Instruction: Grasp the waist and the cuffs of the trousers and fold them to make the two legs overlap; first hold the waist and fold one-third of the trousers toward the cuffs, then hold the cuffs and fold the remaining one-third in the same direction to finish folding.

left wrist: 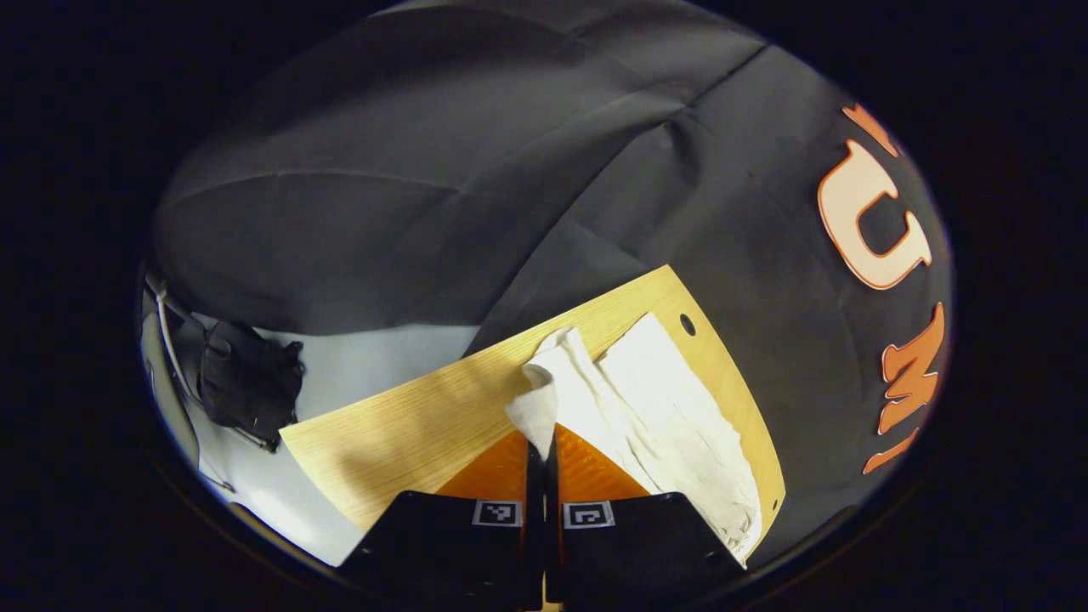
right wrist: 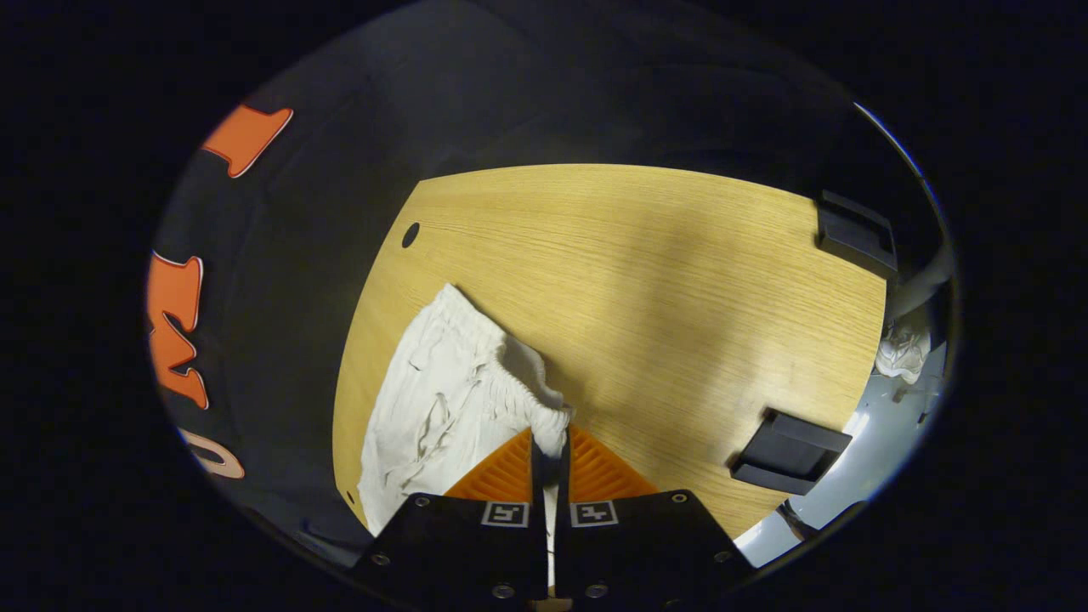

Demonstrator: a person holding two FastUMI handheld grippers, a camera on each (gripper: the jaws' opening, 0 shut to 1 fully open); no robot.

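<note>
In the left gripper view, a dark bundle (left wrist: 246, 378), perhaps a crumpled cloth or bag, though the picture is too dim and warped there to be sure, lies at the far left on a pale grey floor (left wrist: 374, 357). Right of it comes the light wooden table (left wrist: 408, 425), its top running up to a corner with a small dark hole (left wrist: 688, 325). On the right part of the table lie the white trousers (left wrist: 671, 416), rumpled, one flat end reaching toward the hole. The left gripper (left wrist: 543, 450) has its fingers closed almost together on a bunched edge of the cloth, which rises in a fold just above the tips. Two small square black-and-white markers sit on the gripper body; they carry no readable writing.

In the right gripper view, the trousers (right wrist: 442, 399) lie at the left side of the table (right wrist: 646, 280), near its edge and below the hole (right wrist: 410, 235). The gathered elastic waist with a drawstring is visible, and the right gripper (right wrist: 551, 446) pinches that waist edge, fingers nearly touching with the cloth between them. Farther right, two black blocks (right wrist: 789, 450) stand on the table's right edge, one near and one far. Beyond the edge a small white crumpled thing (right wrist: 903, 353) lies on the floor.
</note>
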